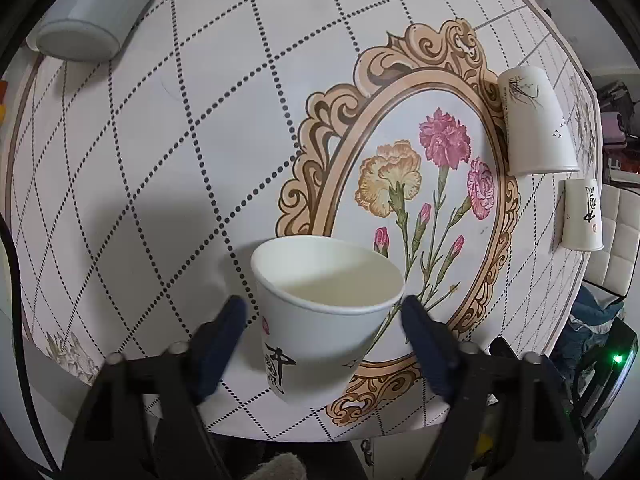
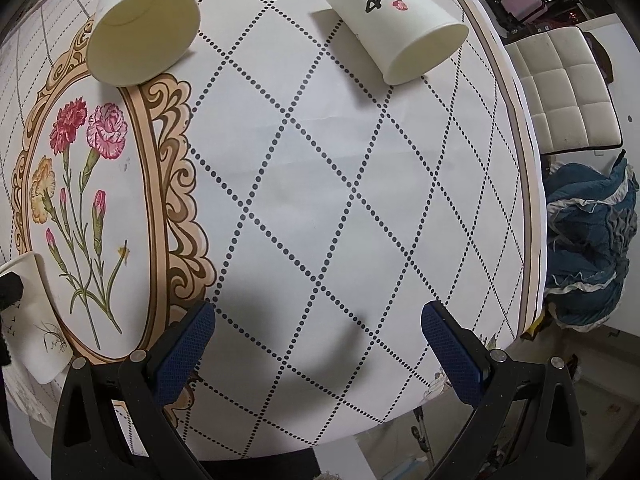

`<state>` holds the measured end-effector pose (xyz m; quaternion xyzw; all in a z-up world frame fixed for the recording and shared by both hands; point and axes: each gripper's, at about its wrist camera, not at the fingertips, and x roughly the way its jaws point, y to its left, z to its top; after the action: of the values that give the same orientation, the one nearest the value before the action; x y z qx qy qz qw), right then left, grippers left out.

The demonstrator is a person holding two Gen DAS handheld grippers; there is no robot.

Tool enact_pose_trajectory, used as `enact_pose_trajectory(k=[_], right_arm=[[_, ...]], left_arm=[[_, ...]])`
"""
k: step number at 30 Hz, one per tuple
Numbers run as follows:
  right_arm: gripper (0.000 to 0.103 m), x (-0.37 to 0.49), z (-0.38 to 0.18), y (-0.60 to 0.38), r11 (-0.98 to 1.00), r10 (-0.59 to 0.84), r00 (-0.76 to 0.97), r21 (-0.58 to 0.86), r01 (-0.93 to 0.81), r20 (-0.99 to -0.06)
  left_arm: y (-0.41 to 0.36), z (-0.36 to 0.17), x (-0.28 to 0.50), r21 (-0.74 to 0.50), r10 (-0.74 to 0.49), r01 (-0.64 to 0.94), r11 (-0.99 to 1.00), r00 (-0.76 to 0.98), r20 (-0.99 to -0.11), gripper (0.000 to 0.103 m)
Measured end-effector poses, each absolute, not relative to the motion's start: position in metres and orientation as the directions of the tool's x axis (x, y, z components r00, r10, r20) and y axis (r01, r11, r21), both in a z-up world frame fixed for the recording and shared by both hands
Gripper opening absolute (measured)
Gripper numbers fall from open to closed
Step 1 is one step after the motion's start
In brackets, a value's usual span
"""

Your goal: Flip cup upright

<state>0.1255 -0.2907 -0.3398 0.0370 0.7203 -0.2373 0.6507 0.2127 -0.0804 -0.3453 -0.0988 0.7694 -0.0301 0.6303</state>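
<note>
Between left gripper (image 1: 322, 312) fingers, cup (image 1: 320, 316), mouth up, axis near-vertical

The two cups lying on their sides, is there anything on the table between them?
Nothing. In the right wrist view, only bare tablecloth with its dotted diamond lines runs between the plain cup and the calligraphy cup.

Left tool (image 1: 324, 312) spread wide; upright paper cup (image 1: 320, 320) sits between its fingers, blocking the forward path. Beyond it, open surface (image 1: 160, 140) up to a grey cylinder (image 1: 88, 20) at the far corner. Right tool (image 2: 318, 328) faces bare surface; two tipped cups (image 2: 140, 28) (image 2: 396, 20) lie well ahead, gap between them passable.
</note>
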Motion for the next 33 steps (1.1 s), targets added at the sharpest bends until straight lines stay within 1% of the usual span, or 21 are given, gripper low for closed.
enact_pose_trajectory(k=[2,3,4,5,9,12,14,18,23,28,33], right_arm=[[0.103,0.126,-0.339,-0.288,0.884,-0.256,-0.15,-0.294,0.364,-0.955],[0.103,0.124,-0.34,-0.289,0.883,-0.256,-0.15,-0.294,0.365,-0.955],[0.103,0.123,-0.339,-0.289,0.883,-0.254,-0.15,-0.293,0.367,-0.955],[0.103,0.123,-0.338,-0.288,0.883,-0.253,-0.149,-0.291,0.368,-0.956],[0.103,0.118,-0.335,-0.289,0.883,-0.251,-0.139,-0.286,0.372,-0.958],[0.103,0.113,-0.329,-0.288,0.884,-0.243,-0.126,-0.273,0.379,-0.962],[0.103,0.109,-0.325,-0.286,0.887,-0.235,-0.114,-0.261,0.381,-0.965],[0.103,0.105,-0.319,-0.279,0.898,-0.218,-0.087,-0.234,0.372,-0.972],[0.103,0.102,-0.308,-0.256,0.927,-0.168,-0.038,-0.171,0.334,-0.985],[0.103,0.11,-0.29,-0.215,0.957,-0.116,0.02,-0.107,0.268,-0.993],[0.103,0.124,-0.274,-0.164,0.983,-0.054,0.059,-0.043,0.18,-0.997]], left_arm=[[-0.081,-0.341,0.213,-0.174,-0.19,-0.103,0.979,-0.18,-0.965,0.084],[-0.083,-0.338,0.212,-0.176,-0.19,-0.093,0.98,-0.178,-0.965,0.087],[-0.085,-0.334,0.212,-0.171,-0.183,-0.078,0.982,-0.172,-0.968,0.098],[-0.086,-0.329,0.211,-0.171,-0.179,-0.063,0.983,-0.159,-0.971,0.1],[-0.087,-0.289,0.205,-0.122,-0.12,0.045,0.992,-0.036,-0.992,0.1],[-0.079,-0.258,0.198,-0.033,-0.045,0.107,0.994,0.106,-0.993,0.1],[-0.066,-0.24,0.191,0.03,0.006,0.116,0.993,0.203,-0.979,0.102],[-0.041,-0.228,0.178,0.121,0.091,0.086,0.989,0.296,-0.951,0.103],[-0.008,-0.242,0.163,0.22,0.206,0.016,0.975,0.291,-0.934,0.103],[0.023,-0.266,0.152,0.285,0.286,-0.037,0.958,0.233,-0.929,0.103],[0.06,-0.288,0.142,0.295,0.306,-0.093,0.951,0.164,-0.938,0.103]])
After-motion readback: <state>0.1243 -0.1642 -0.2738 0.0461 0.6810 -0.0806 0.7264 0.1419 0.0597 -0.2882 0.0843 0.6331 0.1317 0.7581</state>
